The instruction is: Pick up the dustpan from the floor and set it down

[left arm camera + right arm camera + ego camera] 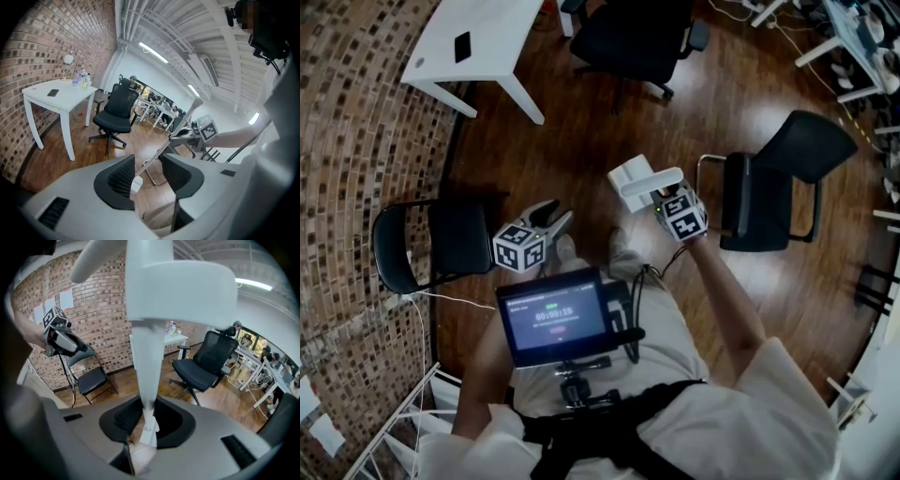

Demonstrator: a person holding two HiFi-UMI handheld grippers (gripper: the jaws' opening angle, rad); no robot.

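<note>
Dustpan (642,181) clamped by its long white handle in the right gripper (664,200), upright over the wooden floor (581,131).
Nearest, a screen (555,319) sits at the person's chest. Just past it, the left gripper (560,217) has its jaws apart, gripping nothing. The right gripper's jaws pinch the handle partway down, and the pan hangs low below them; whether it touches the floor cannot be told. A folding chair (441,242) stands to the left, with an office chair (633,33) and a white table (478,42) farther off.

One dustpan (636,178); two claws (557,219) (663,199); three black chairs (633,33) (455,239) (769,192); one white table (487,28); one phone (462,47); one screen (555,316).
</note>
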